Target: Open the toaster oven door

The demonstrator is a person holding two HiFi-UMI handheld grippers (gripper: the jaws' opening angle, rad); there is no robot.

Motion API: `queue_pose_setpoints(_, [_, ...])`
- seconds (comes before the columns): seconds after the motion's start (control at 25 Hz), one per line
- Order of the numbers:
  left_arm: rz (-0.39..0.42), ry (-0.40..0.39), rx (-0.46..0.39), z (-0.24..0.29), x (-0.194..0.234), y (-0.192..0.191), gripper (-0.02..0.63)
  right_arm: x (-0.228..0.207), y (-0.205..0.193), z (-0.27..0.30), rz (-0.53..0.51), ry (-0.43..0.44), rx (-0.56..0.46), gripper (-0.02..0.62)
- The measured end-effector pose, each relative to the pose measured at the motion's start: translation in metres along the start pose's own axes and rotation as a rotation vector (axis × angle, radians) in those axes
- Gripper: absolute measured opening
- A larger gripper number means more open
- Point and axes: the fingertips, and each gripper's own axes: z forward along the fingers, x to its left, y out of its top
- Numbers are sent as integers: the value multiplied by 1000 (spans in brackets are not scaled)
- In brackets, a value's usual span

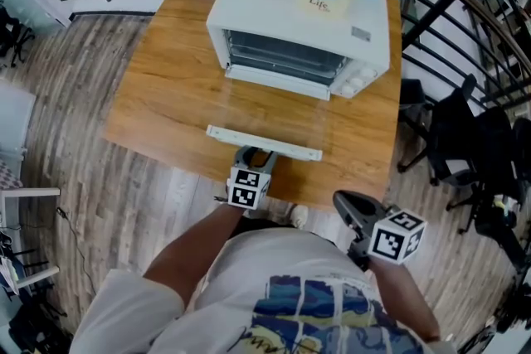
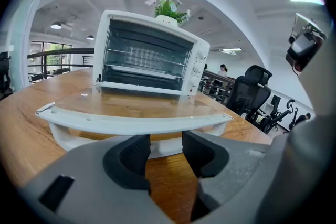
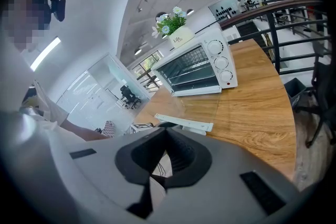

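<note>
Head view: white boxy toaster oven on wooden worktop. Its glass door lies flat, white handle bar toward the person. Left hand-held gripper sits at the bar; right hand-held gripper is well apart.

Left gripper view: pads narrowly apart, bar just above, unclamped. Door looks fully down, so back off level w/o lifting it.

Right gripper view: jaws closed, empty.

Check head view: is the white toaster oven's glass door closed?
No, the glass door lies folded down flat over the wooden table, leaving the white toaster oven's racks exposed.
</note>
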Motion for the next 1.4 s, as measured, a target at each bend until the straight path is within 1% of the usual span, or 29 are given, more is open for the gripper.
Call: queue_pose_setpoints(1.4, [-2, 3, 5, -2, -1, 4, 183, 2, -1, -2, -28, 24, 5, 2])
